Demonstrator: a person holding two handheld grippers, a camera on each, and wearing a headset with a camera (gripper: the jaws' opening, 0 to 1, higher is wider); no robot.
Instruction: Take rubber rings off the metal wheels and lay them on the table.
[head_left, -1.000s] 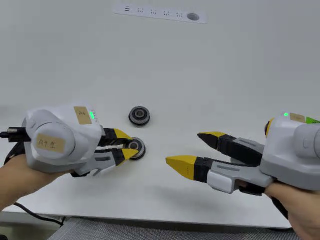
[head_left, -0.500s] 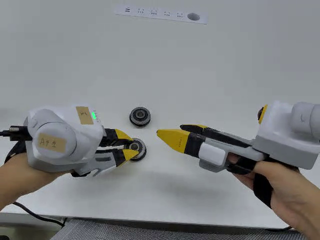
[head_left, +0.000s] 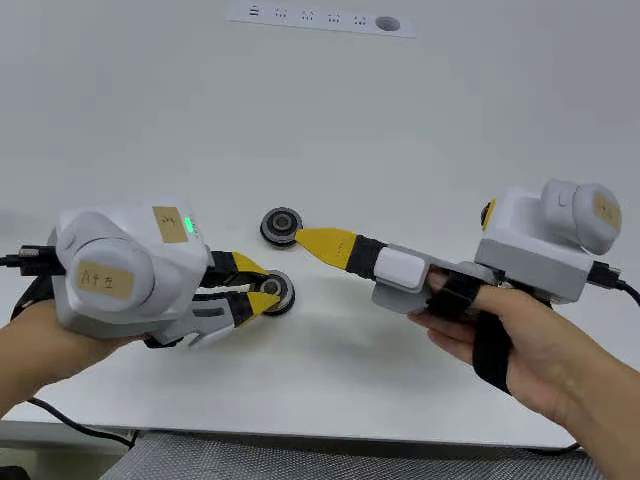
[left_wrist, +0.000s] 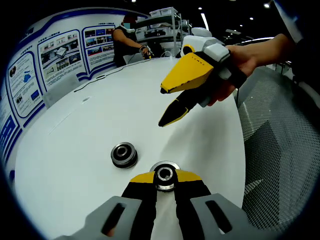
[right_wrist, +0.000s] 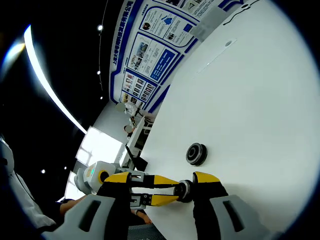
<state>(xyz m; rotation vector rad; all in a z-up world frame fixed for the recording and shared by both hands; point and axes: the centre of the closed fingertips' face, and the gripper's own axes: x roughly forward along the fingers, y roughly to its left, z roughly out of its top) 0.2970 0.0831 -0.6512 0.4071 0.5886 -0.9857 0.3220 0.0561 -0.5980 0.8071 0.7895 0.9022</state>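
Grips a metal wheel (head_left: 277, 292) in the left gripper (head_left: 265, 287) at 8 o'clock of the head view, yellow tips clenched on it from both sides, with the wheel resting on the white table (head_left: 450, 130). Seen in the left gripper view at 6 o'clock as a silvery rim around a dark hub, pinched between the tips. Holds the right gripper (head_left: 318, 243) rolled on its side near centre, pointing toward 9 o'clock, jaws parted and grasping nothing. Just beyond, at 12 o'clock from the held wheel: a second wheel (head_left: 281, 226), flat on the table with a dark ring around it, apart from the first and from the right gripper's tips. Farthest, at 12 o'clock by the table's back edge: a white power strip (head_left: 320, 20).
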